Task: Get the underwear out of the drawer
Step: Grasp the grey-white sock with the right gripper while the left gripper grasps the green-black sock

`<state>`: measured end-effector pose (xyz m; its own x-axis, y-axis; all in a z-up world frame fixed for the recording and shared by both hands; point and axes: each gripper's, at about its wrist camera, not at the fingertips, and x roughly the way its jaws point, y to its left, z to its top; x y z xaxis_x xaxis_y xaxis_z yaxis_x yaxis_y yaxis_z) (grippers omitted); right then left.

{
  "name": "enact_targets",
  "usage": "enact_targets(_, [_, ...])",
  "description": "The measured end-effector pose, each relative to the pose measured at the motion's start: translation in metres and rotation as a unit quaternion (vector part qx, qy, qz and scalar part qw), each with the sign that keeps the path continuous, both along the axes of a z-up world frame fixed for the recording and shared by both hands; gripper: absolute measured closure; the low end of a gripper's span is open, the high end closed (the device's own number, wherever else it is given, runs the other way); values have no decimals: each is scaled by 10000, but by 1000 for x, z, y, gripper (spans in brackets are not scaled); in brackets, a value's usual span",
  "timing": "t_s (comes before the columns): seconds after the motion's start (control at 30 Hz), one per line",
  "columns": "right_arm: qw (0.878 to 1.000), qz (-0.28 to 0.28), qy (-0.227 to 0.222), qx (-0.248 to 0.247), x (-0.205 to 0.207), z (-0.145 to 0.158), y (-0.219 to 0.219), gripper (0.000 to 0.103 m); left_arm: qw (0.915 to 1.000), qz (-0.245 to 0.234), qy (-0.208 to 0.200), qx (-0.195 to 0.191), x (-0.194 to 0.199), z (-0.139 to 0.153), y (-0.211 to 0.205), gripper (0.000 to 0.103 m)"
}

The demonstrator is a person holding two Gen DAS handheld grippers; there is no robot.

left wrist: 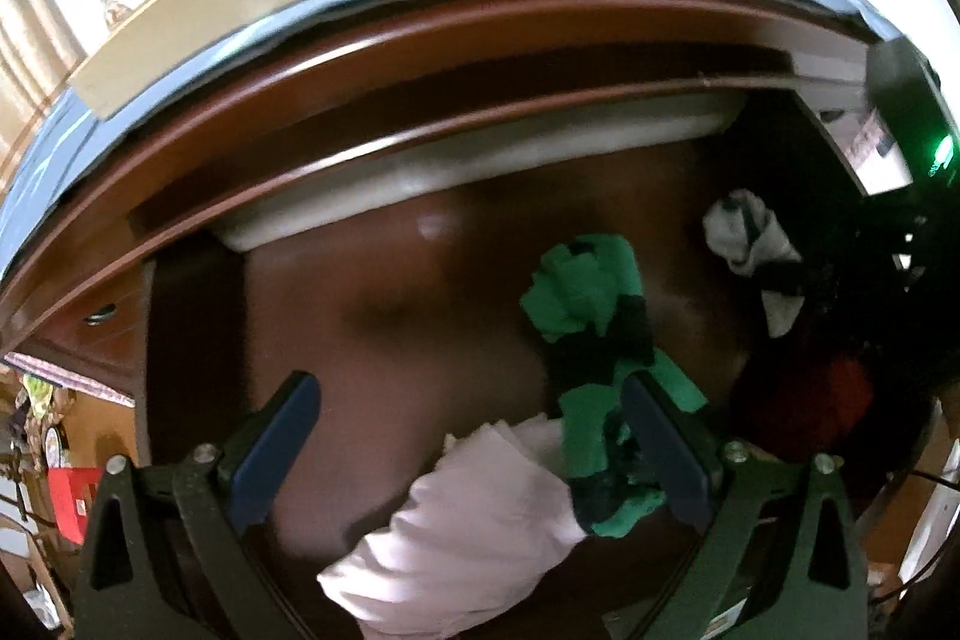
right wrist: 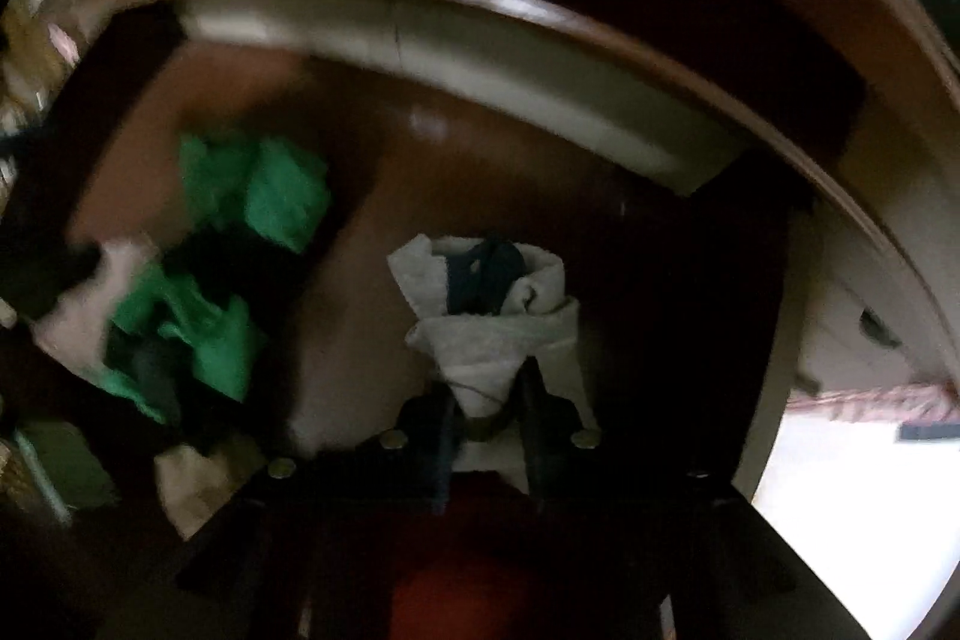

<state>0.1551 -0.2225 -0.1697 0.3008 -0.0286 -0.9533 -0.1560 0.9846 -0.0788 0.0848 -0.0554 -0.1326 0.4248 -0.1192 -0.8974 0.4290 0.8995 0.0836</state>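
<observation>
The white underwear [right wrist: 486, 334], a rolled piece with dark blue trim, sits in the brown wooden drawer [right wrist: 456, 148], its lower end pinched between the jaws of the right gripper [right wrist: 487, 400], which are closed tight on the cloth; the rest of the bundle stands out ahead of the fingertips. Off to the left of those jaws lies a crumpled green and black garment [right wrist: 240, 244], with a pale pink cloth [right wrist: 90, 310] at its far left edge, both blurred. Something red [right wrist: 456, 580] shows dimly below the gripper, too dark to tell what it is.

From the left wrist camera, the left gripper [left wrist: 474, 400] has its jaws spread wide, the blue pads apart with nothing pressed between them. The pale pink cloth [left wrist: 474, 520] lies between and below the jaws, and the green and black garment [left wrist: 600, 340] runs along the inner side of the right-hand finger, up past its tip. The white underwear [left wrist: 750, 244] is farther out to the right of these jaws, beside the dark body of the other gripper. Ahead of the jaws a white strip [left wrist: 456, 172] lines the drawer's back
</observation>
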Motion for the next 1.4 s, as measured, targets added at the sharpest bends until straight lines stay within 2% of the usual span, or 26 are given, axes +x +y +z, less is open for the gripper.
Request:
enact_targets(0.13, [9961, -424, -450, 632, -14, 18, -15, 83, 9997, -213, 119, 68, -1, -4, -13, 1])
enact_targets(0.23, [9883, -676, -842, 1076, -34, 36, -24, 83, 9992, -249, 248, 205, 3, -11, -24, 1])
enact_targets(0.3, [9814, -837, -1102, 1331, -52, 48, -25, 83, 9983, -255, 383, 360, 8, -17, -31, 7])
enact_targets(0.37, [9767, -905, -1291, 1456, -62, 59, -29, 83, 9974, -286, 521, 415, 11, -22, -38, 14])
enact_targets(0.57, [9690, -879, -1633, 1631, -73, 68, -23, 83, 9929, -262, 1072, 447, 19, -42, -56, 15])
enact_targets(0.63, [9663, -855, -1693, 1742, -88, 74, -29, 83, 9919, -307, 1113, 524, 19, -47, -62, 15])
enact_targets(0.73, [9624, -821, -1747, 1911, -88, 74, -25, 83, 9909, -352, 1169, 566, 19, -48, -67, 15])
enact_targets(0.8, [9602, -823, -1774, 1993, -86, 70, -23, 83, 9897, -371, 1254, 583, 22, -51, -69, 19])
enact_targets(0.97, [9569, -835, -1831, 2095, -88, 71, -22, 83, 9831, -474, 1714, 444, 26, -62, -70, 43])
enact_targets(1.03, [9564, -836, -1832, 2117, -88, 71, -21, 83, 9828, -438, 1766, 328, 27, -62, -68, 43])
enact_targets(1.1, [9557, -840, -1833, 2145, -88, 71, -18, 83, 9835, -438, 1730, 310, 27, -60, -67, 48])
enact_targets(1.17, [9544, -853, -1844, 2187, -89, 71, -16, 83, 9846, -520, 1643, 282, 24, -58, -68, 60])
enact_targets(1.23, [9523, -881, -1890, 2228, -90, 73, -14, 83, 9862, -541, 1551, 220, 17, -53, -67, 66])
enact_targets(1.4, [9476, -1059, -2000, 2256, -94, 74, -15, 83, 9915, -503, 1156, -332, 8, -35, -57, 74])
